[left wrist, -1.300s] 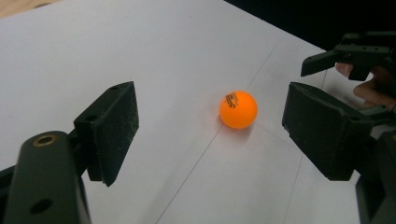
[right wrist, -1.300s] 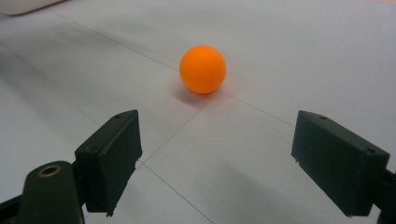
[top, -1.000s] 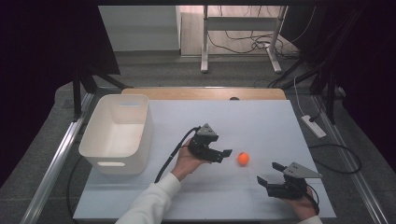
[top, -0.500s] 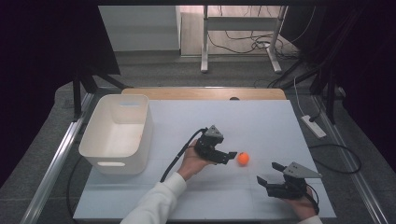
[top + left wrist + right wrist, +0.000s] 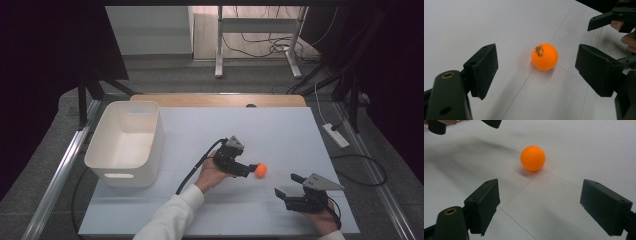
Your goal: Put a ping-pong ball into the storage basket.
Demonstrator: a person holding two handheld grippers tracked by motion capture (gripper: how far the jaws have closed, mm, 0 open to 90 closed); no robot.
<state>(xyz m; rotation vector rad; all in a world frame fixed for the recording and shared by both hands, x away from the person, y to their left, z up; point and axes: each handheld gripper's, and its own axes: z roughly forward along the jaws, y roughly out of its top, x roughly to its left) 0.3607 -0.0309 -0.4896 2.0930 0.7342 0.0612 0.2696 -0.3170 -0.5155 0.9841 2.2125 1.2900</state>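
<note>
A white plastic bin [image 5: 125, 142] stands on the white table [image 5: 280, 125] near its left edge. Beyond the table's far edge lies a wooden board [image 5: 200, 100]. A white power strip [image 5: 335, 135] lies on the floor just off the table's right side.

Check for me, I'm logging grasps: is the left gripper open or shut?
Open: the left gripper jaws stand wide apart, clear of the orange ball.
</note>
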